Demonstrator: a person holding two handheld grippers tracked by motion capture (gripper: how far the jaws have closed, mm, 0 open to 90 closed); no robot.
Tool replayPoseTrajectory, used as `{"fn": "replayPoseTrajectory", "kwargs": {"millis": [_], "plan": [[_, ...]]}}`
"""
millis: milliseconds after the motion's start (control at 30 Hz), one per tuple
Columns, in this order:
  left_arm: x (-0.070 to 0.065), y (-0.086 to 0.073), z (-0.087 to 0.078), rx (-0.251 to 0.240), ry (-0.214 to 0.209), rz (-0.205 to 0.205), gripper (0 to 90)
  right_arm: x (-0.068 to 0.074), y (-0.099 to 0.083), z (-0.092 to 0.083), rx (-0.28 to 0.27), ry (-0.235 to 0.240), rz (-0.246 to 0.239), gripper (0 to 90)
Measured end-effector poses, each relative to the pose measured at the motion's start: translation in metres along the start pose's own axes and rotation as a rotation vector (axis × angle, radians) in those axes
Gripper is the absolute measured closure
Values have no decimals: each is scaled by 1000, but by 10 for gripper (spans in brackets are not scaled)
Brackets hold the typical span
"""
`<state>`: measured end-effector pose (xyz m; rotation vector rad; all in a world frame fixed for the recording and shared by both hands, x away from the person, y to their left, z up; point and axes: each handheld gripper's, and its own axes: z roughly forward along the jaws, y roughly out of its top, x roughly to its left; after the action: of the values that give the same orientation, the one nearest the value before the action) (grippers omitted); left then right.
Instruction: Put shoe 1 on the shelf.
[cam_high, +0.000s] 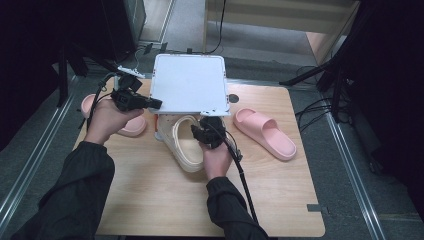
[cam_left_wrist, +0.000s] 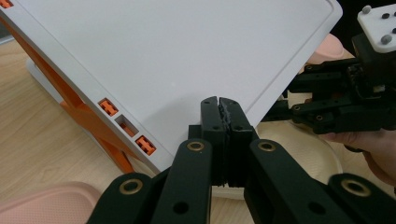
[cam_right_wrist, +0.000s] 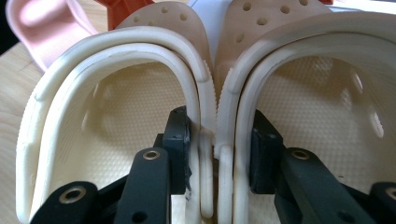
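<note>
Jaws of the right gripper (cam_right_wrist: 219, 144) pinch the touching inner walls of two cream perforated rubber clogs (cam_high: 184, 140), just in front of the white plastic lid (cam_high: 189, 82); left gripper (cam_left_wrist: 219, 105) jaws clamp that lid's edge.

R claw (cam_right_wrist: 219, 151) clamps inner walls of two cream clogs (cam_right_wrist: 116, 93), side by side.

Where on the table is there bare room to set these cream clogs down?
The near half of the wooden table is bare, between the two sleeves and rightward to the front right corner. A smaller bare strip lies right of the pink foam slide. It is crowded at the back: white plastic rack lid, pair of cream perforated clogs, second pink slide at left.
</note>
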<state>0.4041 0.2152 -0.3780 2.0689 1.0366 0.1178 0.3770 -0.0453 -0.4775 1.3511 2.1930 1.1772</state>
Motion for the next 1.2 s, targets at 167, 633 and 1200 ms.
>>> {"fn": "replayPoseTrajectory", "kwargs": {"millis": [167,633,1200], "plan": [[0,0,0,-1,-2,0,893,7,-4,10,4,-32,-7,667],[0,0,0,1,0,2,893,-5,-7,-5,-51,64,38,585],[-1,0,0,1,6,-5,893,-12,-35,-67,-23,196,-35,900]]}}
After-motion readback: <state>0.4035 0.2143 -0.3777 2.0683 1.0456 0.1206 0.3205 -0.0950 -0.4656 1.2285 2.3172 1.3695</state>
